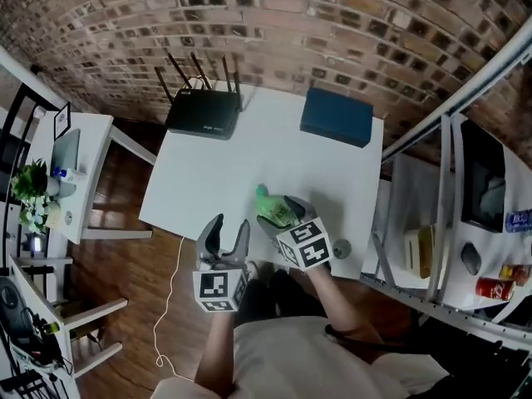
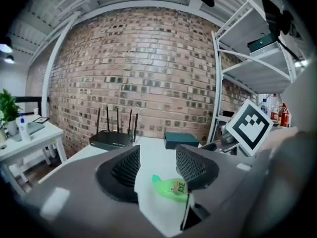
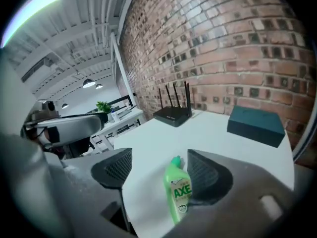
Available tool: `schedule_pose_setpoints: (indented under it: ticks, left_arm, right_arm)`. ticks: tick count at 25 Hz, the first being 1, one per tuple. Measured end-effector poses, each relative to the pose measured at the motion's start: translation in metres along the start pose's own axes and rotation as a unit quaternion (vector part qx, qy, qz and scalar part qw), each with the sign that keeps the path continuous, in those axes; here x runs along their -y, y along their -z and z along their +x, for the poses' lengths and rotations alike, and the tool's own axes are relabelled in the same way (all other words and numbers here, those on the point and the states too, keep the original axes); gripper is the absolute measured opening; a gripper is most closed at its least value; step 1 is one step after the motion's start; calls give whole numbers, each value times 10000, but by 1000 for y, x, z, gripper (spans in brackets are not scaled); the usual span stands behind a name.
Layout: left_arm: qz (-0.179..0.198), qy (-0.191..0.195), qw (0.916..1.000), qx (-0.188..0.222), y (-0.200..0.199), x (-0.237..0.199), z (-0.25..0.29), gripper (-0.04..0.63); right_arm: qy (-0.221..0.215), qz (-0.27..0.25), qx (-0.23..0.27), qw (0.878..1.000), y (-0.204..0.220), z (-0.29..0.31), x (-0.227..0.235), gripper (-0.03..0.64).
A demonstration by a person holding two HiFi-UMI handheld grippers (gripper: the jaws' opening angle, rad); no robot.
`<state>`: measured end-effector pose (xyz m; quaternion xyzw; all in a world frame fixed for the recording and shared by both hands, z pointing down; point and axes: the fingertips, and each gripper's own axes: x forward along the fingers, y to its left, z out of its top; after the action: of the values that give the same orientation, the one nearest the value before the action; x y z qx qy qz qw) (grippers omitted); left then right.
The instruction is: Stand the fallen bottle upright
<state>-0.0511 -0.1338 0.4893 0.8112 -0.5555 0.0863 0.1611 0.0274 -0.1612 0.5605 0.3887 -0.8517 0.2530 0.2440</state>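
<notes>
Bottle [image 3: 178,192] lies flat between the right gripper's [image 3: 158,166] parted jaws (not yet pinched), near the desk's [image 1: 208,181] front edge; the left gripper [image 1: 230,228] hangs open, empty. Best to close squarely on the body, then tip the cap upward.

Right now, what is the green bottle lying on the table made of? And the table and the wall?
The green bottle looks like plastic: bright, glossy green, with a stuck-on label. The table has a smooth, matte white top, maybe laminate or painted board; I can't tell which. The wall is rough brown brick with pale mortar lines.
</notes>
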Motion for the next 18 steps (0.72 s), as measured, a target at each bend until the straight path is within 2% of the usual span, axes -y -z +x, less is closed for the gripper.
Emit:
schedule_pose_setpoints:
  ticks: [3, 7, 12, 18]
  left_arm:
    - [-111, 13, 9999, -116, 12, -17, 19, 249]
    - [-215, 55, 9986, -490, 36, -42, 38, 250]
    - [-340, 34, 9970, -695, 54, -66, 52, 250]
    - [-627, 153, 9940, -878, 69, -77, 55, 250]
  right_arm:
    - [-43, 153, -476, 9987, 9, 41, 14, 321]
    - [-12, 549, -1158, 9918, 26, 84, 27, 308]
    - [270, 832, -1775, 9802, 48, 122, 46, 238]
    - [811, 483, -2608, 9608, 64, 136, 54, 221]
